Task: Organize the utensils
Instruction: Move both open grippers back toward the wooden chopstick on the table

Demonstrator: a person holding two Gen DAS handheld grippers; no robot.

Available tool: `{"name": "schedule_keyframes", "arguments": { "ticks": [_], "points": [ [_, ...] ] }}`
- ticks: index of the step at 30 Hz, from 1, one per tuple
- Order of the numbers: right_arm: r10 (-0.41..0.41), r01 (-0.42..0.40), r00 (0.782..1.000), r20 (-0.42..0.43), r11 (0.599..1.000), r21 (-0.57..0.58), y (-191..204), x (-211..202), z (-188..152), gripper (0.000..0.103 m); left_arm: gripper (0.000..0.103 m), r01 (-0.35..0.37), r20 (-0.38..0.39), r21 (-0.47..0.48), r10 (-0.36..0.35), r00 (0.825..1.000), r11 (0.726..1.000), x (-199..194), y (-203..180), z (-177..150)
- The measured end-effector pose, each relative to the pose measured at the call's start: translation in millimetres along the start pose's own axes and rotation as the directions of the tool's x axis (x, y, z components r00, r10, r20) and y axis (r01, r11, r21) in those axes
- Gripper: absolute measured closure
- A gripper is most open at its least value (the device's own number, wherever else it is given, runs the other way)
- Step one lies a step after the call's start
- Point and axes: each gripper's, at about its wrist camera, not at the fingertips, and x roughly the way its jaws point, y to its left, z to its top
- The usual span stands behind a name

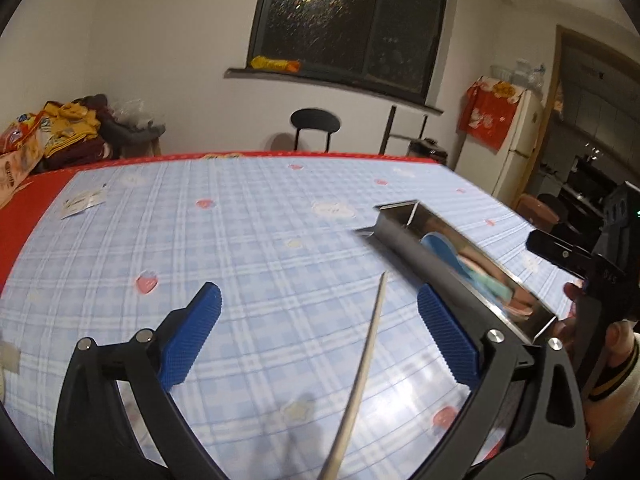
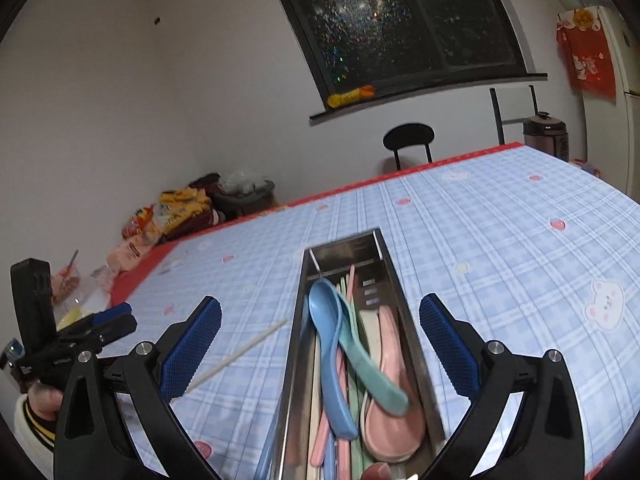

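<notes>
— left gripper [image 1: 318, 336]? wide open, empty; single chopstick [image 1: 360, 376] flat on table [image 1: 240, 220] between jaws.
— right gripper [image 2: 320, 346]? open, astride metal tray [image 2: 404, 320] of spoons [image 2: 332, 344], pads clear, near front edge.

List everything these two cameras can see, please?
metal utensil box: one, silver, on the checked tablecloth
spoons: several, blue, teal and pink, inside the box
chopstick: one, pale, lying on the cloth left of the box
chair: one, black, behind the table
window: one, dark
fridge: one, white, red cloth draped over it
left gripper: blue pads, open, empty
right gripper: blue pads, open either side of the box
</notes>
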Motion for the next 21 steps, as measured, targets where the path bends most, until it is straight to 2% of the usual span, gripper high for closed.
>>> {"name": "schedule_keyframes", "arguments": {
  "ticks": [2,9,18,21],
  "points": [
    [-0.017,0.017,1.0,-0.022,1.0,-0.005,4.2,1.3,-3.9,0.006,0.006,-0.027,-0.017,0.005,0.027,0.999,1.0,-1.3,-0.3,-1.0],
    [-0.084,0.076,0.991,-0.099,0.993,-0.085,34.5,11.8,-17.1,0.006,0.006,-0.054,-0.045,0.052,0.057,0.997,0.997,0.5,-8.4,-5.5],
    [-0.083,0.052,0.98,-0.178,0.983,-0.174,54.5,10.8,-26.6,0.006,0.006,-0.072,-0.075,0.082,0.079,0.994,0.994,1.6,-7.5,-10.6],
    [-0.081,0.03,0.974,-0.213,0.972,-0.233,67.0,8.3,-32.4,0.011,0.006,-0.076,-0.079,0.088,0.083,0.993,0.993,-0.4,-4.2,-12.5]
  ]
}}
